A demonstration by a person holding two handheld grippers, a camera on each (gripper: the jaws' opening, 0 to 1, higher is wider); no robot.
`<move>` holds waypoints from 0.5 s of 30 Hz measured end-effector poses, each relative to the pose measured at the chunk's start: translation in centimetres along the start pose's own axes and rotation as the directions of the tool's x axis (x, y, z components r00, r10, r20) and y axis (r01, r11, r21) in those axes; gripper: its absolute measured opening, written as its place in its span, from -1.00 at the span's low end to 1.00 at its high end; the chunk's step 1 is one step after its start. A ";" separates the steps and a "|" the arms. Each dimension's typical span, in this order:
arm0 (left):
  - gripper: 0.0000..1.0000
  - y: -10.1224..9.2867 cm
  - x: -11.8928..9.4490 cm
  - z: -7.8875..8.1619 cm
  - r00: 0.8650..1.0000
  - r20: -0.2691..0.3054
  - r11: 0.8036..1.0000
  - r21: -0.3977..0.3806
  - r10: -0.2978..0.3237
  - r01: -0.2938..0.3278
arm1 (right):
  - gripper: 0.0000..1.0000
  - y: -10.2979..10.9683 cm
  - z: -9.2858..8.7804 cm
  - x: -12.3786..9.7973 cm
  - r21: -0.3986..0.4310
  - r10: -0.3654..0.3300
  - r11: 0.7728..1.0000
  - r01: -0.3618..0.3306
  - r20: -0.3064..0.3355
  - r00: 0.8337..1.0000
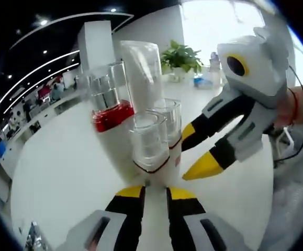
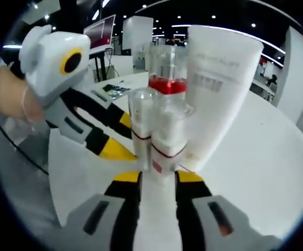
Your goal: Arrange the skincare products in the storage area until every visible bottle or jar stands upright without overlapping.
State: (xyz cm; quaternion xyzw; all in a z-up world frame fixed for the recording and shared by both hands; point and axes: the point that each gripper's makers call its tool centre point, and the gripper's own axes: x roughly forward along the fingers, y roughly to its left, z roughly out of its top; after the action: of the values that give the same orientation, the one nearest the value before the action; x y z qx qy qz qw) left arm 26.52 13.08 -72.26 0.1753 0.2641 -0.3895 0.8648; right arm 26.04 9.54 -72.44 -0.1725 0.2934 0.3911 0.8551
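Four skincare products stand upright, close together, on a white round table (image 1: 62, 172). They are a tall white tube (image 1: 141, 73) (image 2: 219, 89), a bottle with a red band and clear cap (image 1: 109, 102) (image 2: 167, 76), and two small clear-capped bottles (image 1: 148, 138) (image 1: 170, 119) (image 2: 141, 117) (image 2: 168, 133). My left gripper (image 1: 155, 192) is open just short of the nearer small bottle, with bare table between its jaws. My right gripper (image 2: 158, 178) is open too, its tips at the base of a small bottle. Each gripper shows in the other's view (image 1: 185, 159) (image 2: 124, 137).
A person's hand (image 1: 298, 104) holds the right gripper, and another hand (image 2: 10, 99) holds the left one. A potted plant (image 1: 181, 57) and small items stand at the table's far side. Open tabletop lies to the left of the products in the left gripper view.
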 end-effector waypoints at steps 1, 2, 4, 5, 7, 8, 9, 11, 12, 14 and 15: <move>-0.65 0.0 0.1 -0.1 1.000 -0.004 1.000 0.001 0.001 -0.001 | -0.49 0.0 0.0 0.0 -0.003 -0.001 1.000 0.001 -0.001 1.000; -0.64 0.0 0.1 -0.1 1.000 -0.005 1.000 0.002 0.002 -0.002 | -0.49 -0.1 0.0 0.0 -0.004 0.000 1.000 0.000 0.000 1.000; -0.61 0.1 0.1 -0.1 1.000 -0.006 1.000 0.001 0.007 -0.007 | -0.49 0.0 0.1 -0.1 -0.003 0.001 1.000 -0.001 0.001 1.000; -0.60 0.1 0.2 -0.1 1.000 -0.005 1.000 0.000 0.007 -0.007 | -0.49 0.0 0.1 -0.1 -0.005 0.001 1.000 -0.001 0.003 1.000; -0.61 0.1 0.2 -0.1 1.000 -0.004 1.000 -0.007 0.006 -0.006 | -0.49 -0.1 0.1 -0.1 -0.008 -0.001 1.000 0.001 0.003 1.000; -0.60 0.1 0.2 -0.1 1.000 -0.004 1.000 -0.007 0.006 -0.006 | -0.48 -0.1 0.1 -0.1 -0.009 -0.005 1.000 0.005 0.003 1.000; -0.60 0.1 0.2 -0.1 1.000 -0.005 1.000 -0.008 0.007 -0.007 | -0.48 -0.2 0.1 -0.1 -0.009 -0.009 1.000 0.009 0.003 1.000; -0.59 0.2 0.2 -0.1 1.000 -0.005 1.000 -0.009 0.014 -0.014 | -0.48 -0.3 0.2 -0.3 -0.007 -0.018 1.000 0.018 0.004 1.000; -0.58 0.3 0.2 -0.1 1.000 -0.005 1.000 -0.011 0.018 -0.018 | -0.48 -0.4 0.2 -0.4 0.000 -0.022 1.000 0.022 0.009 1.000; -0.57 0.6 0.3 -0.2 1.000 -0.009 1.000 -0.022 0.019 -0.019 | -0.48 -0.5 0.1 -0.5 0.008 -0.026 1.000 0.026 0.014 1.000; -0.57 0.5 0.4 -0.1 1.000 -0.007 1.000 -0.021 0.016 -0.016 | -0.48 -0.5 0.0 -0.6 0.007 -0.028 1.000 0.028 0.013 1.000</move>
State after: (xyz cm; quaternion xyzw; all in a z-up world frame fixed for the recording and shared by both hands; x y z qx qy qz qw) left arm 27.09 13.24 -72.52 0.1698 0.2695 -0.3791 0.8688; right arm 26.12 8.89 -72.04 -0.1713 0.2866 0.3791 0.8630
